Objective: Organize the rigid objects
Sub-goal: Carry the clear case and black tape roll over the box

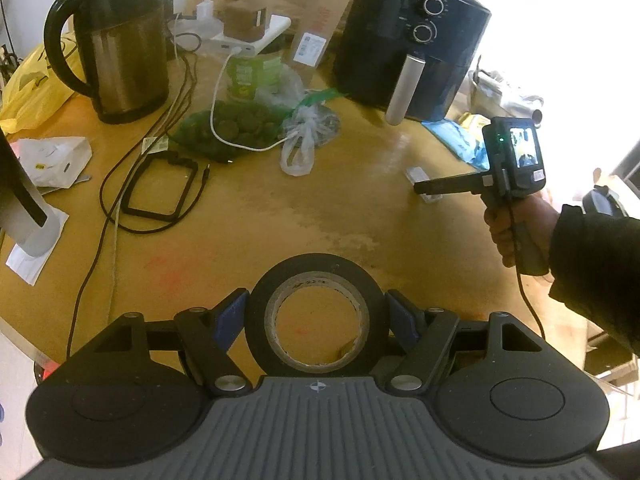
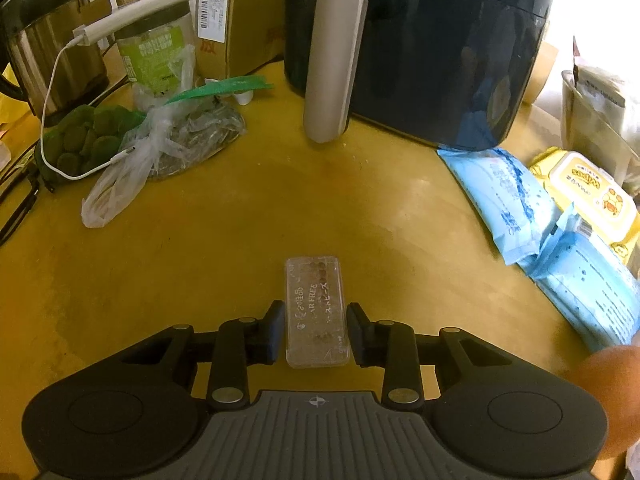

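Round wooden table [image 1: 360, 184], worn pale at centre, cluttered along its far half. Largest item: dark air fryer [image 1: 408, 40] at the back, its silver handle pointing toward the cameras. Steel kettle [image 1: 120, 48] at back left, with a cardboard box [image 2: 236, 12] standing between the two. A green-labelled jar [image 2: 156, 56] carries a white power bank [image 1: 252, 38] on its lid, a white cable trailing down from it. In front of these, a bag of dark green discs [image 1: 236, 128] and a knotted clear plastic bag [image 2: 160, 148]; blue and yellow wipe packs [image 2: 560, 216] at the right edge; black cords looping at the left. Task items are smaller. Left gripper [image 1: 316, 320] is about half open, its blue pads pressed against both sides of a black tape roll [image 1: 316, 316] that lies flat near the table's front edge; a grip, by the look of it. Right gripper [image 2: 316, 332], held in a hand [image 1: 508, 232] with a dark sleeve, is narrowed around a small clear plastic case [image 2: 316, 308] lying flat on bare table in front of the air fryer; the pads stand just beside its long edges, and the right-wrist view shows slim gaps, so no firm pinch yet. Judgement: task is early. Both rigid pieces are still on the table, neither lifted, no sorted group or obvious destination visible; gripping, carrying and placing remain.
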`<state>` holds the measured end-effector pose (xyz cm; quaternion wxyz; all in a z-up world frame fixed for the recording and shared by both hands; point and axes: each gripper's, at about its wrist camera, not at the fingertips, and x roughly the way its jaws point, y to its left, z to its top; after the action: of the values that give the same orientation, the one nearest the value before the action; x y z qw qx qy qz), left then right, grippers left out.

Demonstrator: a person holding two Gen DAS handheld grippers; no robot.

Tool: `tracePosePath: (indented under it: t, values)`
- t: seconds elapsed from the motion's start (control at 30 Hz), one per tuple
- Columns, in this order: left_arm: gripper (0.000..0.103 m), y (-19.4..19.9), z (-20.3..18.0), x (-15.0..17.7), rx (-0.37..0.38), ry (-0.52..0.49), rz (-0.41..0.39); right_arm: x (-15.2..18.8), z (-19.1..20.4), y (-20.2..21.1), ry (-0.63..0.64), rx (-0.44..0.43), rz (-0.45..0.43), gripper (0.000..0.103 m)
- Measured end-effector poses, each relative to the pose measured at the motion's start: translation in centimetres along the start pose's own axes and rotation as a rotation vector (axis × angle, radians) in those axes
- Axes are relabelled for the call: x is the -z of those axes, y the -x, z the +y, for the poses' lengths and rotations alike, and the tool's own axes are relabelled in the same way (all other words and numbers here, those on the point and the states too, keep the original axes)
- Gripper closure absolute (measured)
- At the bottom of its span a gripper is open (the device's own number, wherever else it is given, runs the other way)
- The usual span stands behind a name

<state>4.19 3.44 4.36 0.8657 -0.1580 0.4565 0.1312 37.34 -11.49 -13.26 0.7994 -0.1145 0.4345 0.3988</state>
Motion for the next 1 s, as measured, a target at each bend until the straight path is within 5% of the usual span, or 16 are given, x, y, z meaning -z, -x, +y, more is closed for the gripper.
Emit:
tracePosePath:
  t: [1.0]
  values:
    - [0.030, -0.4, -2.2, -0.5, 0.066, -0.089, -0.011, 3.1, -1.4, 8.8, -0.164, 0.070, -0.040, 0.067]
